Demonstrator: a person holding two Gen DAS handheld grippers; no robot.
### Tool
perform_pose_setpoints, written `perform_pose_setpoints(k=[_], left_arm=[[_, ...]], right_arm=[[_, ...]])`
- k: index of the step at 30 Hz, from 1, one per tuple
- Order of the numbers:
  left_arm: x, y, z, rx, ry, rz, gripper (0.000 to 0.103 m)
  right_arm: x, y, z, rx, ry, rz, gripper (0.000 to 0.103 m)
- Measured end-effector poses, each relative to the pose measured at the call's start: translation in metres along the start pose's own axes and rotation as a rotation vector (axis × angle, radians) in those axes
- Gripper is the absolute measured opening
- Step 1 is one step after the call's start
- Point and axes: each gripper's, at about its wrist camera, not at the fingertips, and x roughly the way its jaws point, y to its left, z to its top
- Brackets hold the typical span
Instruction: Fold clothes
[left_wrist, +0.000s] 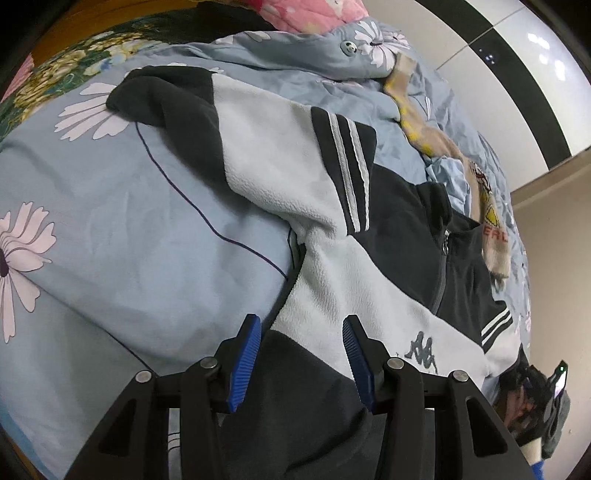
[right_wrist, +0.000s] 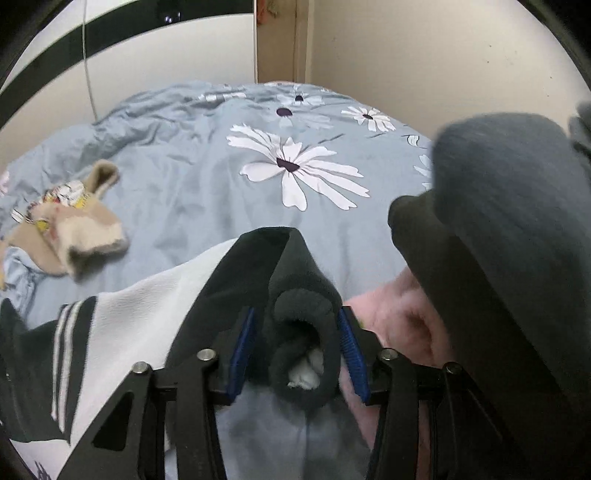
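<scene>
Black-and-white fleece jacket (left_wrist: 280, 192) spread on flowered bedspread (left_wrist: 110, 229), left gripper (left_wrist: 301, 354) spread above jacket's hem, right gripper (right_wrist: 295, 347) pinching jacket's dark cuff (right_wrist: 303, 325), tan sock (right_wrist: 74, 225) beside jacket.

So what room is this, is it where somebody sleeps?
Most likely a bedroom. The jacket lies spread on a bed with a blue flowered cover, a pink quilt is bunched at one end, and a tall cupboard door, perhaps a wardrobe, stands beside the bed.
</scene>
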Motion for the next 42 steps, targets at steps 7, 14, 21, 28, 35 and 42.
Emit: perform_pose_setpoints(k=[7,14,21,28,35,42], left_arm=[[-0.017,0.019,-0.002,-0.046,-0.028,-0.034,0.050],[-0.038,0.049,-0.005,-0.123,-0.078,-0.094,0.050],[-0.049,0.065,-0.007,-0.168,-0.113,-0.153,0.053],[-0.059,0.079,-0.004,-0.178,-0.144,-0.156,0.054],[-0.057,0.107,0.000,-0.230,-0.153,-0.133,0.056],[-0.049,0.121,0.002,-0.262,-0.145,-0.119,0.056]], right_arm=[[-0.042,-0.006,0.026,-0.005,0.023,0.096,0.013],[-0.141,-0.015,0.090,-0.094,-0.030,0.169,0.013],[-0.190,0.045,0.101,-0.243,0.051,0.301,0.013],[-0.196,0.196,0.060,-0.389,0.156,0.561,0.013],[-0.167,0.352,-0.023,-0.492,0.280,0.711,0.013],[-0.122,0.442,-0.115,-0.574,0.443,0.701,0.013]])
